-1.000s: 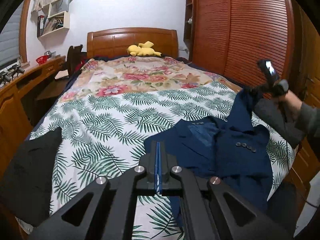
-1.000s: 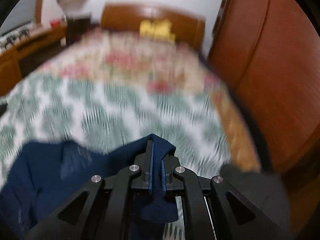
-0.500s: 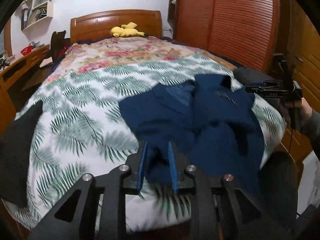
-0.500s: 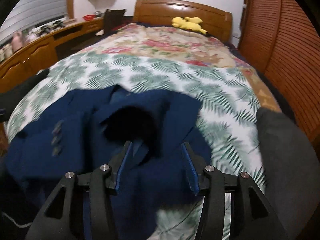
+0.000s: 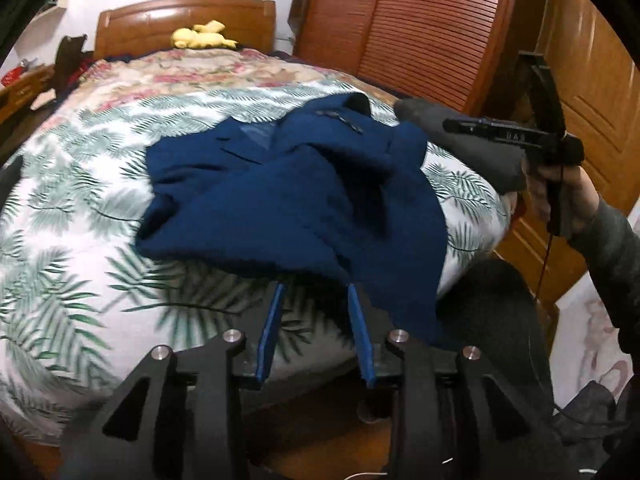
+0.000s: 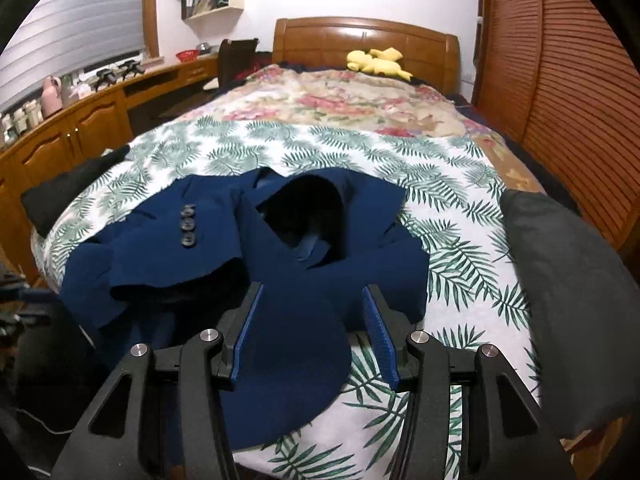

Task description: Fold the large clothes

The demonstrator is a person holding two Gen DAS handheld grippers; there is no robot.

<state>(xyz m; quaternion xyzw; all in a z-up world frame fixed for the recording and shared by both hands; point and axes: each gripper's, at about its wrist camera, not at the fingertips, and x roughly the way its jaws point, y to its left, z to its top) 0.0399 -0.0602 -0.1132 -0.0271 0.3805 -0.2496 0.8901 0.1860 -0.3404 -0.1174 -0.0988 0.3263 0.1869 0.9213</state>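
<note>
Two handheld grippers: the left gripper [image 5: 316, 292] and right gripper [image 6: 316, 292] share black angular frames with triangular cut-outs, silver round screws and blue-padded fingers. The person's right hand [image 5: 560, 196] emerges from a grey knitted sleeve [image 5: 612, 256]; a thin dark cable [image 5: 545, 264] dangles below the handle.

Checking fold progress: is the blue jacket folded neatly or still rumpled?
Rumpled: the blue jacket lies bunched on the bed, sleeve crossing unevenly.
</note>
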